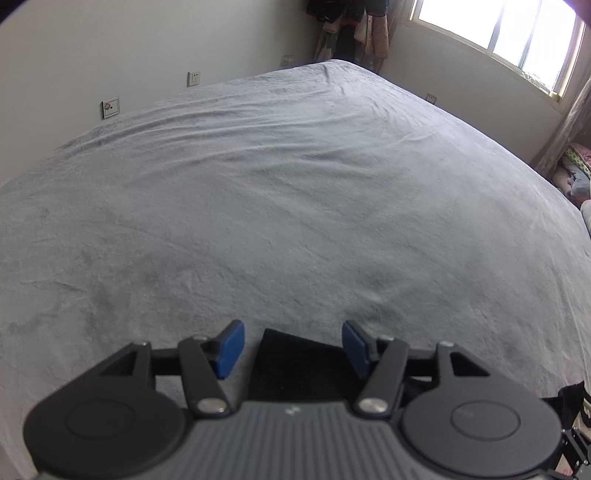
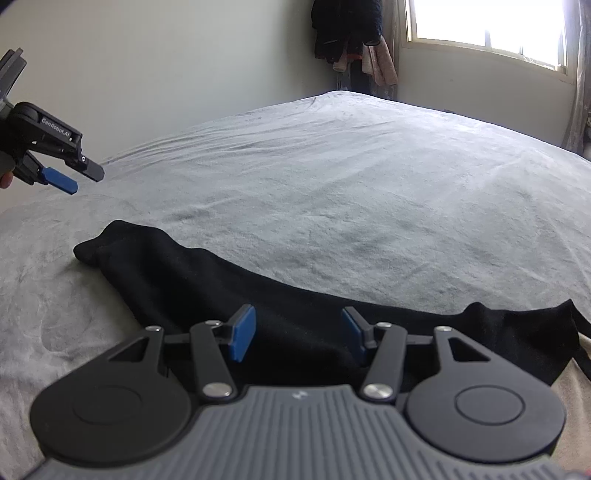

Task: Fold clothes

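One bed fills both views, covered by a single grey, lightly creased sheet. Behind it stand pale walls, with one bright window at the far right and a bundle of hanging clothes in the far corner. Three wall sockets show in the left wrist view.

There is one garment to be folded: a black, soft-looking piece lying flat on the near part of the bed. In the right wrist view it runs as a long band from a rounded, bunched end at the left to a wider end with a pointed corner at the near right edge. Its surface is dark and shows little detail.

There are two grippers. The left gripper has its blue pads apart, holding nothing; a corner of the black garment lies below the gap. The right gripper is also spread, its pads hanging over the garment without pinching it.
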A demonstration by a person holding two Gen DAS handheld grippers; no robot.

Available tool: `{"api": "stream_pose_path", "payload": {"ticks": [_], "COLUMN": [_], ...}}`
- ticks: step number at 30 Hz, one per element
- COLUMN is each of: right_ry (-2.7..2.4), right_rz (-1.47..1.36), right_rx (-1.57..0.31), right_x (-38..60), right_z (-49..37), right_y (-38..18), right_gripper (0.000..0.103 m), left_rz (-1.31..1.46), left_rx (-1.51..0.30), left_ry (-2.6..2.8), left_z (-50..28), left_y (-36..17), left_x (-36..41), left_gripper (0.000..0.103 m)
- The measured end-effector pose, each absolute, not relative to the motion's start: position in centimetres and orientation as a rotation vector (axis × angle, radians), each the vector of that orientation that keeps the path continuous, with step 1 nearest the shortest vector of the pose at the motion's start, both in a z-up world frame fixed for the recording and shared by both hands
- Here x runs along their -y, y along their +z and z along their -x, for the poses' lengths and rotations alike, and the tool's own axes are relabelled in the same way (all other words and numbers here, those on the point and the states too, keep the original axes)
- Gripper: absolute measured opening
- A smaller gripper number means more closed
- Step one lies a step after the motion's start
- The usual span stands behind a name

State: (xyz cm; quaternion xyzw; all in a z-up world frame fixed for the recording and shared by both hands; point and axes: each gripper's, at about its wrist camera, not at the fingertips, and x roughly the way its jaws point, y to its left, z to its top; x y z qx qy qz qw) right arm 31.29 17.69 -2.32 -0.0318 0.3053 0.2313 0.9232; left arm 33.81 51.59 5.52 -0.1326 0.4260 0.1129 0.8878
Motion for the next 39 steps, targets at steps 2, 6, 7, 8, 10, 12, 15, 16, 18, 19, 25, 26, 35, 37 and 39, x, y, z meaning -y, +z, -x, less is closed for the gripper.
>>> {"api": "stream_pose_path", "payload": {"ticks": [2,6,7,8,10,12,15,16,18,19,25,26,35,37,39], "right_ry": [0.464,0.432,0.421,0.410,0.377,0.344,0.308,0.298,0.280,0.274,0.281,0.287,0.446,0.467,0.485], "right_rz": [0.051,0.040,0.039,0.037,0.021,0.004,-0.027,-0.033,-0.046,-0.041,0.050,0.068,0.199,0.244,0.274], "right_rx": [-0.620,-0.611,-0.608,-0.605,-0.601,-0.597,-0.596,-0.595,-0.595,-0.594,-0.616,-0.622,-0.615,-0.644,-0.685], "right_x": [-17.1,-15.3,-14.7,-14.0,-12.4,-10.8,-9.1,-8.7,-7.8,-7.8,-8.3,-8.5,-12.3,-13.8,-15.0], "right_z": [-31.2,-31.3,-31.4,-31.4,-31.6,-31.7,-31.9,-32.0,-32.2,-32.3,-33.9,-34.3,-35.0,-35.6,-36.1], "right_y": [-2.3,-1.9,-1.8,-1.7,-1.4,-1.2,-1.0,-1.0,-1.0,-1.1,-2.1,-2.3,-2.4,-3.0,-4.0], "right_gripper": [0.055,0.055,0.055,0.055,0.055,0.055,0.055,0.055,0.055,0.055,0.055,0.055,0.041,0.035,0.021], "left_rz": [0.288,0.364,0.377,0.365,0.341,0.317,0.301,0.280,0.258,0.240,0.154,0.174,0.195,0.196,0.193], "left_rx": [-0.926,-1.004,-1.018,-1.018,-1.016,-0.994,-0.913,-0.909,-0.975,-1.018,-1.044,-1.019,-0.905,-0.878,-0.857], "left_ry": [0.234,0.234,0.234,0.235,0.234,0.222,0.272,0.288,0.284,0.274,0.263,0.266,0.258,0.248,0.217], "left_z": [-34.0,-34.2,-34.1,-33.9,-33.5,-33.1,-32.2,-32.1,-32.4,-32.6,-32.6,-32.5,-33.7,-33.6,-33.3], "left_y": [4.1,0.7,0.0,-0.4,-1.2,-0.7,1.6,2.2,2.5,2.4,0.6,0.5,-1.6,-1.8,-2.0], "left_x": [-51.9,-52.7,-52.7,-52.4,-51.9,-51.6,-52.0,-52.2,-52.4,-52.4,-52.4,-52.6,-52.5,-52.4,-52.3], "left_gripper": [0.060,0.056,0.049,0.038,0.012,0.005,0.005,0.005,0.005,0.005,0.030,0.037,0.032,0.020,0.008]}}
